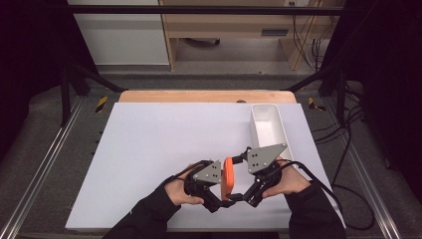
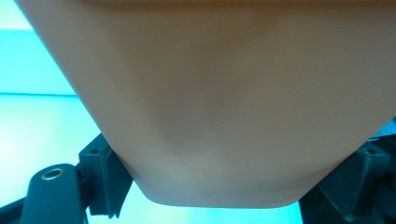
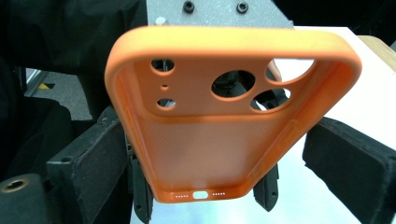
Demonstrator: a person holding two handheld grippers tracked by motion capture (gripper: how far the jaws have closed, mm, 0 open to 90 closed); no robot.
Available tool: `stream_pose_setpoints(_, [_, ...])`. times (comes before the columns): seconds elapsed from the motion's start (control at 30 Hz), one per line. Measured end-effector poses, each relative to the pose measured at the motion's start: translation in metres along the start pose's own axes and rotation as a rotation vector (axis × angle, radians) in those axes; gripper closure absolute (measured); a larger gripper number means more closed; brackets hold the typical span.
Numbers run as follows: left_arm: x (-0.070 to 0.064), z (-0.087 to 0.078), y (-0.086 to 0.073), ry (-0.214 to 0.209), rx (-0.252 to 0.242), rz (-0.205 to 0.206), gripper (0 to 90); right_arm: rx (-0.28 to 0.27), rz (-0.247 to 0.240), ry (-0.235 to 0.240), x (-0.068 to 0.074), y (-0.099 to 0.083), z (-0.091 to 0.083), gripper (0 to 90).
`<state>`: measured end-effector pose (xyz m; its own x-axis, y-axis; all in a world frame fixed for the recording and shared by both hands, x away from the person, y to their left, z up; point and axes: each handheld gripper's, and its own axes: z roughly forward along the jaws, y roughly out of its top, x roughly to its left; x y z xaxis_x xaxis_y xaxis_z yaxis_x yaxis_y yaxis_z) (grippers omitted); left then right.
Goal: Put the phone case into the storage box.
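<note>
holding the orange phone case up off the white worktop, the left tongs have it pinched by its lower end; in the left gripper view the case's back sits right against the camera, its 2 lower edges wedged against the black jaws, so these tongs are closed on it. the case stands on edge between the 2 hands, near the front of the worktop and well short of the white bin at the right.

the right tongs are spread wide either side of the case. in the right gripper view the case shows its hollow inside, camera cut-outs up and charging port down, with both wide black pads standing apart from its sides and touching nothing. so the pick-up looks done, and a hand-over or second grip seems to be in hand but not yet made; if the bin is the goal, the carry and the drop are still left.

hard to read: the high view hides the jaw tips of both tongs behind the grey plates and the case. the left gripper view is blurred and tinted, so how deep the case sits in the jaws is probably shallow, but i cannot be sure. the bin's floor looks bare, though its near wall hides part of it.
</note>
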<state>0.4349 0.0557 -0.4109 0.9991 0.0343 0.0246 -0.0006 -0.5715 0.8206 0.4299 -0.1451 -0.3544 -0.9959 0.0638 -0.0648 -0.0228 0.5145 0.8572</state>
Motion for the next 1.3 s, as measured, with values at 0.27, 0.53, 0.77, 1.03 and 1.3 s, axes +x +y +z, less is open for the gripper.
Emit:
stream_pose_setpoints(0.27, [-0.0010, 0.0008, -0.0011, -0.011, 0.007, 0.006, 15.6, -0.003, -0.005, 0.028, -0.0013, -0.0012, 0.0024, 12.7])
stream_pose_setpoints(0.53, [-0.0019, 0.0023, -0.0019, -0.019, 0.012, 0.013, 15.5, -0.006, -0.006, 0.057, -0.0027, -0.0021, 0.0039, 14.3])
stream_pose_setpoints(0.77, [-0.0025, 0.0039, -0.0030, -0.021, 0.019, 0.017, 15.5, -0.001, -0.013, 0.064, -0.0025, -0.0030, 0.0052, 14.8])
stream_pose_setpoints(1.03, [-0.0021, 0.0037, -0.0052, -0.021, 0.019, 0.012, 15.6, 0.003, -0.007, 0.068, -0.0031, -0.0036, 0.0067, 15.7])
stream_pose_setpoints(1.3, [-0.0015, 0.0046, -0.0076, -0.019, 0.024, 0.005, 15.4, 0.011, -0.005, 0.065, -0.0039, -0.0047, 0.0093, 16.2])
